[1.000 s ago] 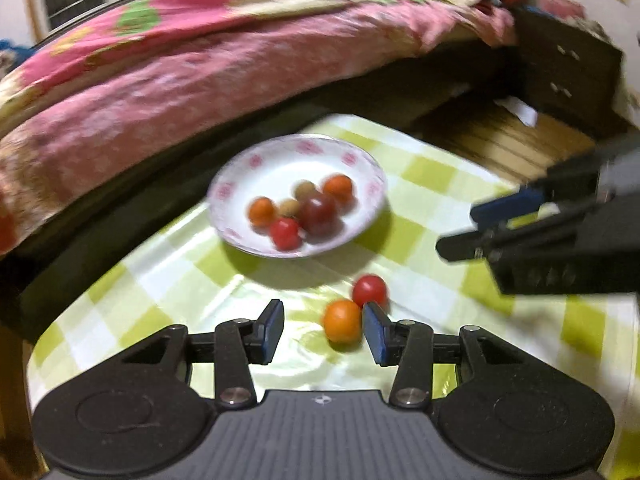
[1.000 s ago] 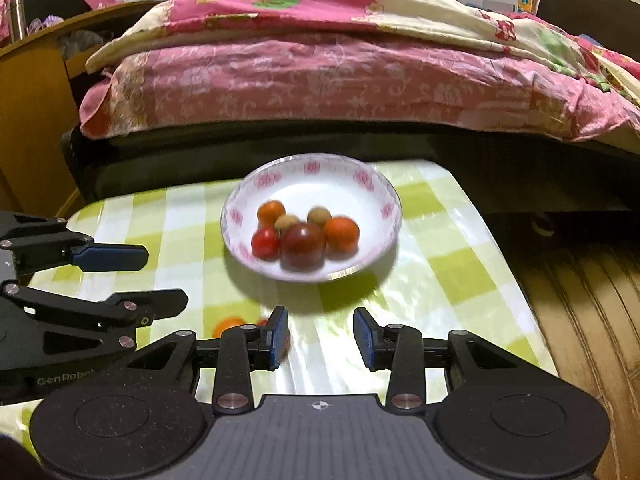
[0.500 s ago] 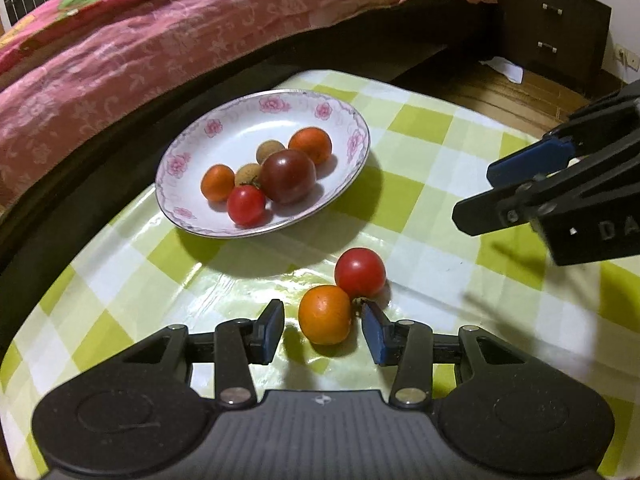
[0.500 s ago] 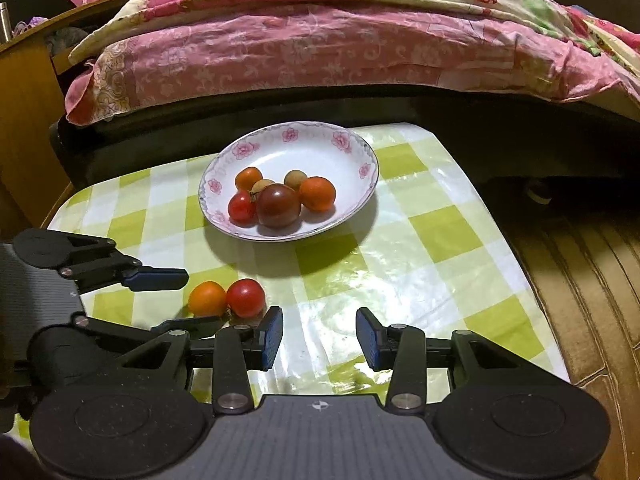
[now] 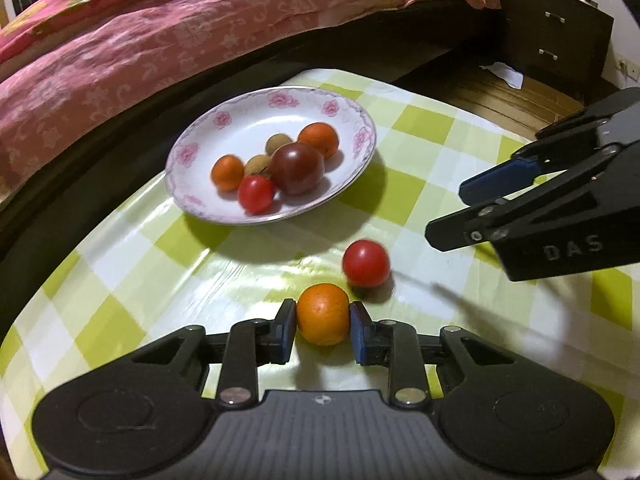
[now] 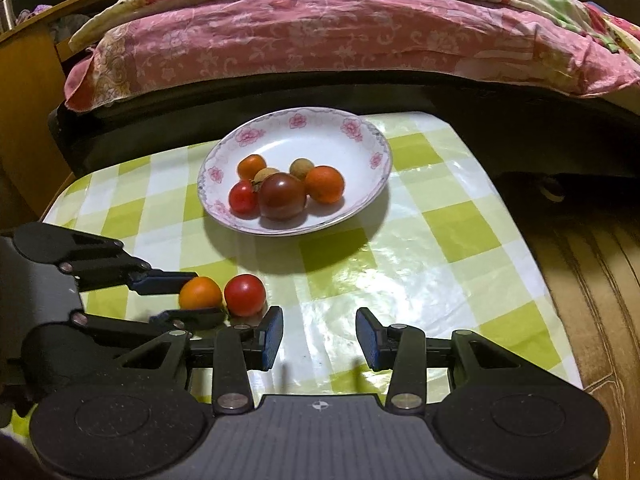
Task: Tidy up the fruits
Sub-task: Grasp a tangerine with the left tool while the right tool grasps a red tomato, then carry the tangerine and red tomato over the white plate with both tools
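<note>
On the left, the left gripper (image 5: 323, 326) has its blue pads pressed against both sides of a small round orange fruit (image 5: 323, 313), which sits on the green-and-white checked plastic tablecloth (image 5: 400, 184). The fruit fills the gap between the jaws completely, so they are clamped on it. Just beside it, touching or nearly so, lies a small round red tomato (image 5: 366, 263), outside those jaws and free on the cloth.

Beyond both, towards the bed with its pink floral quilt (image 6: 320, 40), stands a white shallow china plate with pink flowers on its rim (image 6: 352, 128). It holds a large dark-red tomato, a small red one, two orange fruits and two small brown ones, bunched together.

On the right, the right gripper (image 6: 319, 334) hovers low over bare cloth, jaws moderately apart with nothing between them. The red tomato (image 6: 245, 294) lies just left of its left finger.
</note>
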### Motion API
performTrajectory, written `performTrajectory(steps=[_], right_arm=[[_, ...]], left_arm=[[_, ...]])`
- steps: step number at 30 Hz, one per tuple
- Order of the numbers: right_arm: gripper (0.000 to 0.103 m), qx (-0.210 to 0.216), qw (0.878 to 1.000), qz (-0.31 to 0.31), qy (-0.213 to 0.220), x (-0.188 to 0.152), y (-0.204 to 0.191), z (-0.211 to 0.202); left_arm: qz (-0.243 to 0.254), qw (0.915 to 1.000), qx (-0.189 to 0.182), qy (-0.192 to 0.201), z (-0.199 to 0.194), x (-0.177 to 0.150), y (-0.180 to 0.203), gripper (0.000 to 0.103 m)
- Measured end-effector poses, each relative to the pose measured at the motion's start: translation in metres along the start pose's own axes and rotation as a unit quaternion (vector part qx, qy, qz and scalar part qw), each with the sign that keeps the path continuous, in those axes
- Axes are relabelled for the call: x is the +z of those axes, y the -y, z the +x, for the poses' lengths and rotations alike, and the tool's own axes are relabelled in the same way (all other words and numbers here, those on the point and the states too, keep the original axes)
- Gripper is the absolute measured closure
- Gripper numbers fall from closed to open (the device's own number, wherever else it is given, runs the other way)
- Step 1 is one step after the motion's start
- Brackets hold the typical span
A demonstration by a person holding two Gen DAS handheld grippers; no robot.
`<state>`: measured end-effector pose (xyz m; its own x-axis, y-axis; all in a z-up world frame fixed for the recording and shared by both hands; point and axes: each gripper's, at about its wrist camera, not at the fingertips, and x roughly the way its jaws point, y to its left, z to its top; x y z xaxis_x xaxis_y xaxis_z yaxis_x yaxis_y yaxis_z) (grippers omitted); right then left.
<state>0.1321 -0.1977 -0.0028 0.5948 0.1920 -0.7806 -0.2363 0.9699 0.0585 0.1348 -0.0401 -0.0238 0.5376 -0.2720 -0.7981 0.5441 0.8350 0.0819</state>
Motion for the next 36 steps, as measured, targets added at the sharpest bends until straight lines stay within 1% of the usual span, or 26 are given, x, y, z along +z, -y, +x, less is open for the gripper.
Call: performTrajectory(steps=[6,12,15,19,25,28,31,36], right_arm=[[0.066,0.022,0.999,-0.027,-0.007,0.002,-0.014,0.015],[0.066,0.042,0.998,-0.053,0.001,0.008,-0.030,0.030],[0.066,0.042,0.997,-0.062,-0.001,0.010,-0.034,0.040],[0.067,0.045,0.997,-0.062,-0.006,0.009,-0.034,0.049],[0.067,0.040,0.996,-0.080,-0.004,0.010,-0.041,0.053],[0.069,0.038,0.996,-0.086,-0.006,0.009,-0.041,0.052],[0.076,0.043,0.995,-0.086,-0.010,0.009,-0.043,0.051],[0.077,0.041,0.995,-0.089,-0.012,0.008,-0.044,0.049]], left_arm=[[-0.012,0.9999,-0.004,-0.004,-0.010,-0.013,-0.010,0.067],[-0.019,0.9997,-0.012,0.000,-0.018,-0.019,-0.014,0.067],[-0.019,0.9997,-0.014,0.001,-0.017,-0.020,-0.014,0.067],[-0.016,0.9999,-0.005,-0.002,-0.012,-0.022,-0.015,0.067],[-0.019,0.9998,-0.005,-0.002,-0.007,-0.023,-0.015,0.067],[-0.013,0.9999,-0.001,0.000,-0.006,-0.023,-0.013,0.067],[-0.012,0.9999,0.003,0.001,-0.006,-0.025,-0.013,0.067],[-0.020,0.9998,0.001,0.002,-0.007,-0.025,-0.014,0.067]])
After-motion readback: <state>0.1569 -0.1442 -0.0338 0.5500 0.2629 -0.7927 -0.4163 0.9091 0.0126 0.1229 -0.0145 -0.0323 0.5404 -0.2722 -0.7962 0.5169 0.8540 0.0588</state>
